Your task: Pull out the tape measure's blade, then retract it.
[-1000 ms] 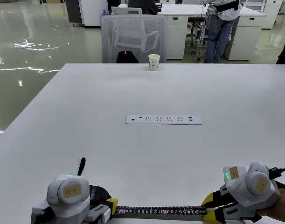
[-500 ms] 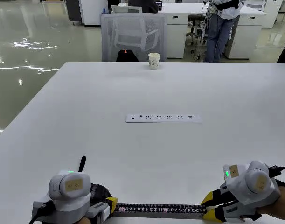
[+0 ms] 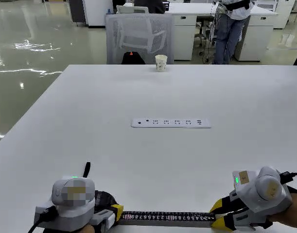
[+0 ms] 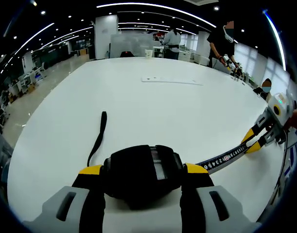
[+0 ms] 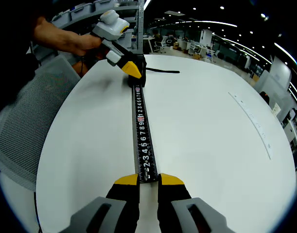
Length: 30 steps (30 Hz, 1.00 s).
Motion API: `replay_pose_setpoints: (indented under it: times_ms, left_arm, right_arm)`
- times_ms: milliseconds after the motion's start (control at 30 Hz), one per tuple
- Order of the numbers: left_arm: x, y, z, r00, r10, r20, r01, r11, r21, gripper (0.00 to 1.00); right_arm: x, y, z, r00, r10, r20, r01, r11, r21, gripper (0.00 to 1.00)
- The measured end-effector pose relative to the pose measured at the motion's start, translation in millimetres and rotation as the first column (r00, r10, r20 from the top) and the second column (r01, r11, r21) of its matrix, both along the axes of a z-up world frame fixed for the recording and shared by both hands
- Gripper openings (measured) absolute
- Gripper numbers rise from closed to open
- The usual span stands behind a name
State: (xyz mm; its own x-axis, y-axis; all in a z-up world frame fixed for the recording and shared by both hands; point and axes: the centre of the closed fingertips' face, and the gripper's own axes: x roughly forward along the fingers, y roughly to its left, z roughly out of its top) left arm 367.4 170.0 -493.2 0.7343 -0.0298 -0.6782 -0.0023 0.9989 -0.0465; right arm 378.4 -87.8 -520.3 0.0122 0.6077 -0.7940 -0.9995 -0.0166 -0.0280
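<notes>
The black tape measure case sits clamped between the yellow-tipped jaws of my left gripper at the table's near left edge. Its black wrist strap trails away across the white table. The dark numbered blade runs flat along the front edge to my right gripper, which is shut on the blade's tip. In the right gripper view the blade stretches from the right gripper straight to the case held by the left gripper.
A white power strip lies mid-table. A paper cup stands at the far edge, with a mesh office chair behind it. A person stands by desks in the background.
Both grippers and the blade stay where they were; the drawn-out length looks the same. The head view has only shifted slightly.
</notes>
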Motion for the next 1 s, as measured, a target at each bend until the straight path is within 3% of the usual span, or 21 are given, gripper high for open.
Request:
replay_pose_setpoints:
  times_ms: [400, 1000]
  left_arm:
    - [-0.5, 0.1, -0.7, 1.0, -0.007, -0.014, 0.006, 1.0, -0.013, 0.57]
    - [-0.9, -0.4, -0.6, 1.0, -0.003, -0.016, 0.003, 1.0, -0.026, 0.57]
  right_arm:
    - [-1.7, 2.4, -0.4, 1.0, 0.004, -0.005, -0.004, 1.0, 0.002, 0.1]
    - [-3.9, 22.6, 0.3, 1.0, 0.022, -0.008, -0.022, 1.0, 0.018, 0.1]
